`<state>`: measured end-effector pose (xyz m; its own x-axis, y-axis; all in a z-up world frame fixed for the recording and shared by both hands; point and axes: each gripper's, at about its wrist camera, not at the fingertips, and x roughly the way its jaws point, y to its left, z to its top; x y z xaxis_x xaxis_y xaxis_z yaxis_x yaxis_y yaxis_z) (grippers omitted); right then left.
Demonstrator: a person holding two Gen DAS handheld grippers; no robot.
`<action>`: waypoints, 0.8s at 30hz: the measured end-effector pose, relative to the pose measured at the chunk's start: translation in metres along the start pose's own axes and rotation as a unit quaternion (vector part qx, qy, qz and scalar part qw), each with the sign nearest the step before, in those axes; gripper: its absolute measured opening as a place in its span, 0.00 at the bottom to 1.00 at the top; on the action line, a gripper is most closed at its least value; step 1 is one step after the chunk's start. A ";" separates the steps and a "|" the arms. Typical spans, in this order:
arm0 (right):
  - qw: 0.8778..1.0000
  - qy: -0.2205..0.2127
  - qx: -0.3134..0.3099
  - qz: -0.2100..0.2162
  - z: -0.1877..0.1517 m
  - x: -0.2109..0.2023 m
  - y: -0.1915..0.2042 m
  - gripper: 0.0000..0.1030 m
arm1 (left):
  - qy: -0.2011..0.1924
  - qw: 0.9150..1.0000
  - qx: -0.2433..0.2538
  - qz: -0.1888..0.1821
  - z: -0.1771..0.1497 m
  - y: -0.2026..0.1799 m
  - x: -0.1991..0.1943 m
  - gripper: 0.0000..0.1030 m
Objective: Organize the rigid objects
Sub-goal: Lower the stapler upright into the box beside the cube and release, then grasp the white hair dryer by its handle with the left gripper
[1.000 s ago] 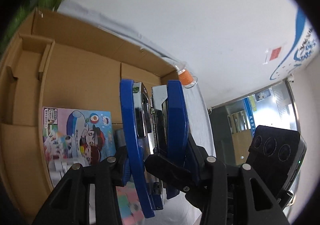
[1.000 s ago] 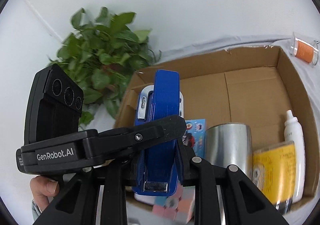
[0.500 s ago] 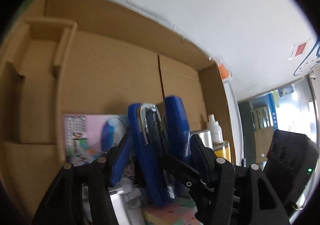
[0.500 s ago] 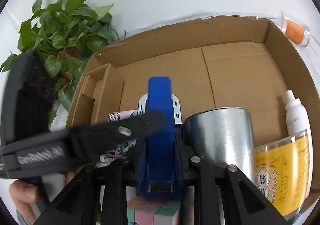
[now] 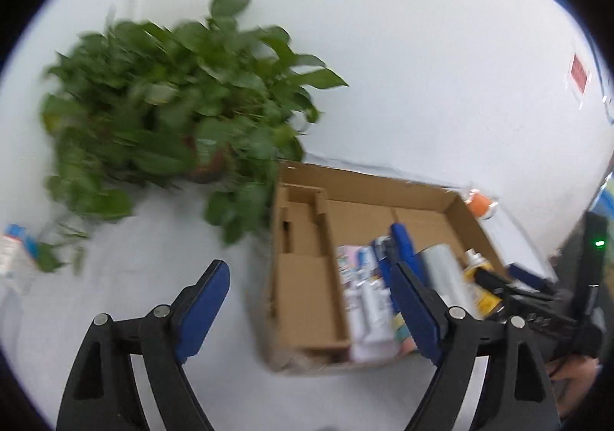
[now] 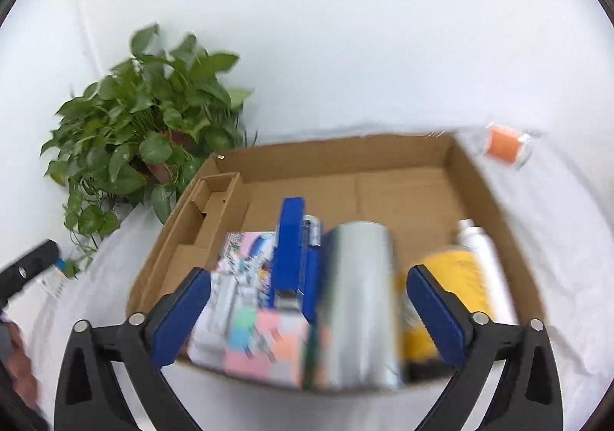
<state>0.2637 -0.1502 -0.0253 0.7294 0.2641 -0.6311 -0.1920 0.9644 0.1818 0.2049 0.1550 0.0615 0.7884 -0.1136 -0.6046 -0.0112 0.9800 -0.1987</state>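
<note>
Left gripper (image 5: 311, 300): jaws spread wide with nothing between them, held over the white cloth (image 5: 153, 239) at the box's left side.
Right gripper (image 6: 309, 310): also wide apart and holding nothing, held at the box's near edge.
Cardboard box (image 6: 345, 151): open-topped, resting on the cloth, with a folded cardboard divider along its left wall.
Blue stapler (image 6: 291, 250): inside the box, standing on end between the picture card and the metal cup (touching or just beside both; the blur makes it hard to say which).
Picture card (image 6: 245, 254): lies flat on the box floor, left of the stapler.
Metal cup (image 6: 357, 296): upright, near the front middle of the box.
Pastel cube (image 6: 268, 346): at the front edge, just in front of the stapler.
Yellow container (image 6: 449, 300): right of the cup, partly behind the right gripper's finger.
White bottle (image 6: 487, 269): against the right wall of the box.
Orange-capped jar (image 6: 506, 147): on the cloth outside the box, beyond its far right corner.
Potted plant (image 6: 142, 131): beside the box's far left corner.
</note>
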 end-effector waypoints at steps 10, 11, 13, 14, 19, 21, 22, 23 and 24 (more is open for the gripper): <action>0.999 -0.016 -0.035 0.028 -0.089 -0.064 -0.004 0.96 | -0.010 0.998 -0.006 0.059 -0.072 0.000 -0.054 0.80; 0.998 -0.019 -0.043 0.038 -0.097 -0.071 -0.001 0.99 | 0.001 0.998 -0.010 0.066 -0.075 0.000 -0.054 0.96; 0.996 -0.010 -0.061 0.064 -0.110 -0.077 0.005 0.98 | 0.009 0.997 -0.030 0.074 -0.081 0.001 -0.062 0.99; 0.994 -0.001 -0.071 0.086 -0.119 -0.080 0.011 0.98 | -0.004 0.998 -0.037 0.059 -0.087 0.000 -0.071 0.99; 0.970 0.062 -0.139 0.192 -0.176 -0.084 0.051 0.95 | 0.063 0.995 -0.070 -0.013 -0.127 0.008 -0.062 0.99; 0.959 0.095 -0.148 0.222 -0.198 -0.078 0.067 0.90 | 0.111 0.985 -0.108 -0.072 -0.153 0.015 -0.047 0.99; 0.955 0.107 -0.154 0.229 -0.208 -0.074 0.073 0.85 | 0.132 0.979 -0.125 -0.091 -0.164 0.017 -0.039 0.96; 0.953 0.116 -0.160 0.229 -0.216 -0.070 0.079 0.77 | 0.152 0.973 -0.140 -0.105 -0.175 0.018 -0.031 0.93; 0.951 0.126 -0.166 0.227 -0.221 -0.065 0.084 0.73 | 0.170 0.966 -0.153 -0.118 -0.186 0.018 -0.023 0.85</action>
<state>0.0545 -0.0839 -0.1358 0.3502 0.6083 -0.7123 -0.6768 0.6900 0.2566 0.0718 0.1451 -0.0720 0.5434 -0.4260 -0.7233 -0.0777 0.8324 -0.5487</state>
